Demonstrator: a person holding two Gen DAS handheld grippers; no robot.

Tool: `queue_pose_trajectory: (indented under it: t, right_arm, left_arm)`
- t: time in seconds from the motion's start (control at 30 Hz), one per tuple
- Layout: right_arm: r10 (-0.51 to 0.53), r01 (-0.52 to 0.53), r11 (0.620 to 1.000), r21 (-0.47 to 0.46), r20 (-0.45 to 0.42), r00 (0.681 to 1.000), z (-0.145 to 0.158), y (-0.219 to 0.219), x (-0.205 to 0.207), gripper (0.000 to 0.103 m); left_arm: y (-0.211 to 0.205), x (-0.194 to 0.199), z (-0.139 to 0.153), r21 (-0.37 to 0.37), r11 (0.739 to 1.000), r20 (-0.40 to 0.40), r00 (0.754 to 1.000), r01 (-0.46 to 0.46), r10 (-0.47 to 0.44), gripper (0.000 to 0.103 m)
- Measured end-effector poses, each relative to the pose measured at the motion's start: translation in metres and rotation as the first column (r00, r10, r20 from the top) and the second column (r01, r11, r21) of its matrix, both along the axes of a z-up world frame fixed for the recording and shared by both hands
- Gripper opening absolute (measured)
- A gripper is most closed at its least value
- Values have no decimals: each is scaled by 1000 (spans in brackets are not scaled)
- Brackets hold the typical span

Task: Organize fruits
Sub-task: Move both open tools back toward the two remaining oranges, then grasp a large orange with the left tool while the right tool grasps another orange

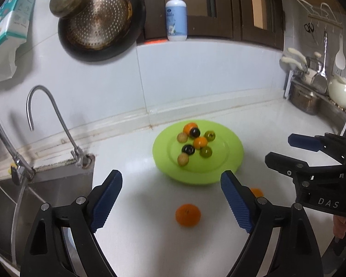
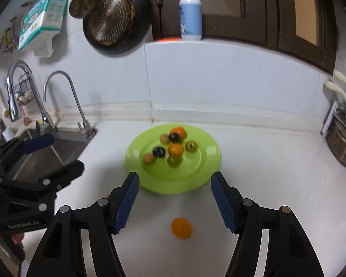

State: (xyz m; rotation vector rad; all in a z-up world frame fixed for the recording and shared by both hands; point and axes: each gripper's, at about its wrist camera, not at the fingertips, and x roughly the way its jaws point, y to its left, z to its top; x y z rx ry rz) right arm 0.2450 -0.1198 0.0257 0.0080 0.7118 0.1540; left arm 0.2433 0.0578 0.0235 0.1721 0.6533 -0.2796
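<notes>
A green plate sits on the white counter near the back wall and holds several small fruits: orange, dark, green and tan ones. One loose orange lies on the counter in front of the plate, between and below the fingers of my left gripper, which is open and touches nothing. A second orange lies to its right, under my right gripper, also open with its pads clear of the fruit. Each gripper shows in the other's view: the right one and the left one.
A steel sink with a curved faucet lies left of the plate. A dark pan hangs on the wall, and a soap bottle stands on the ledge. A steel pot and utensils stand at the far right.
</notes>
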Motion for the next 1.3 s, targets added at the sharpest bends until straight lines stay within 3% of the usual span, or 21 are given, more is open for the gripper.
queue_pose_trajectory:
  t: [0.7,0.9,1.13,1.3]
  right_arm:
    - [-15,19,1000,13,-253,967,-81,-1,-11,65]
    - [-32,36,999,12,-269,963,-96,-7,-3,64]
    - [-41,50,998,25,-280,959,-105,-13,9,54]
    - [-27,33,999,18,-275,961,-107,-10,15,47]
  left_arm:
    - [-5,5,-76,60,998,-225,974,33,-19,88]
    - [-9,15,-91,70,997,-250,968,34,-16,88]
    - [-12,30,-101,52,998,-266,964,31,-16,86]
    - [-15,38,-108,31,999,-292,956,32,-21,76]
